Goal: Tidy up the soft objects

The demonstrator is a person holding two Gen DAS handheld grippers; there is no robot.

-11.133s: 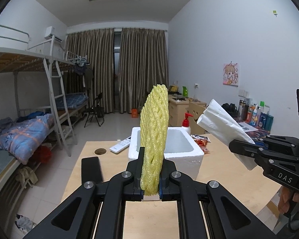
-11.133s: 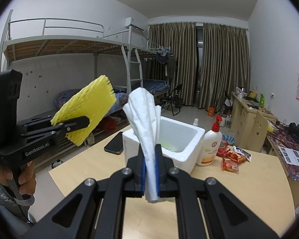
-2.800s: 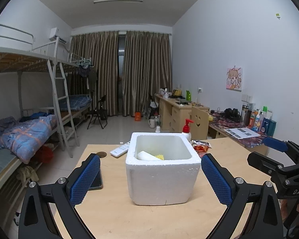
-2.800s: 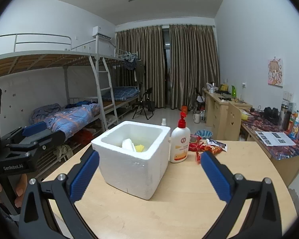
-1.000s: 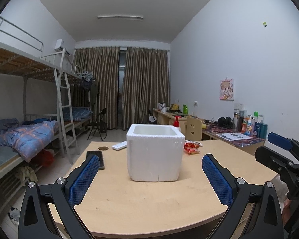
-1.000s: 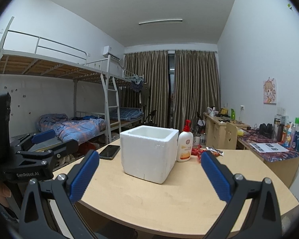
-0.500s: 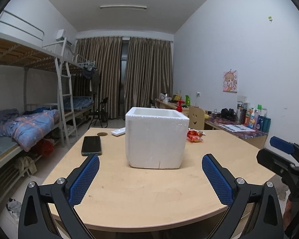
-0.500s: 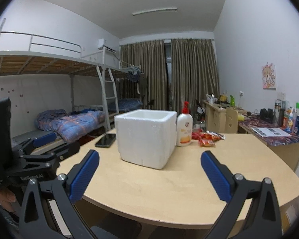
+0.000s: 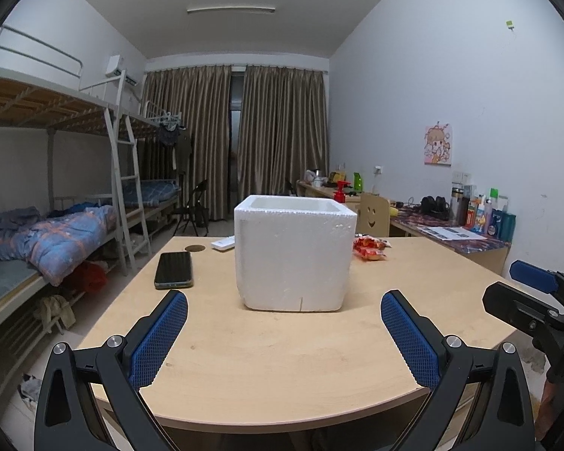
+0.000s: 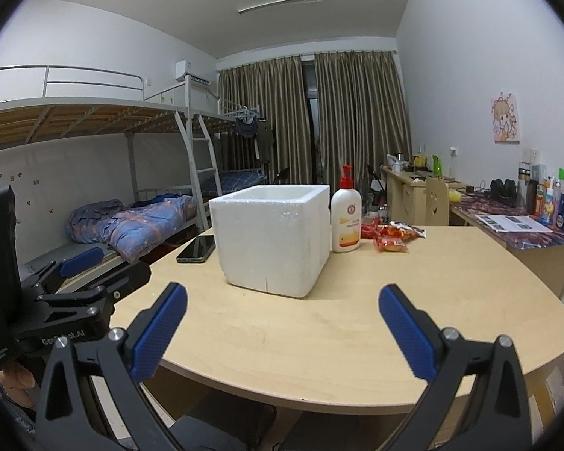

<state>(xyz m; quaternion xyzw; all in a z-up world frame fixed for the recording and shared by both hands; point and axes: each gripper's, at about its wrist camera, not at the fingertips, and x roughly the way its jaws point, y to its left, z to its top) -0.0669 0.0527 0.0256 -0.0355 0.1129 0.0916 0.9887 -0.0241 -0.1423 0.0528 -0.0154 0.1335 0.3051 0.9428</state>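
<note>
A white foam box point(image 9: 294, 251) stands on the wooden table point(image 9: 282, 360); it also shows in the right wrist view point(image 10: 270, 236). Its inside is hidden from both views, so the soft objects do not show. My left gripper point(image 9: 284, 332) is open and empty, held near the table's front edge, well back from the box. My right gripper point(image 10: 282, 329) is open and empty, also back from the box. Each gripper shows at the edge of the other's view: the right one point(image 9: 534, 297) and the left one point(image 10: 94, 267).
A black phone point(image 9: 173, 268) lies left of the box. A white remote point(image 9: 223, 243) and red snack packets point(image 9: 370, 250) lie behind it. A pump lotion bottle point(image 10: 346, 216) stands right of the box. A bunk bed point(image 9: 56, 225) and desks point(image 9: 451, 233) line the room.
Both grippers held a yellow foam net and a white tissue at first; those went into the box. Since then both open grippers have drawn back and lowered to the table's front edge.
</note>
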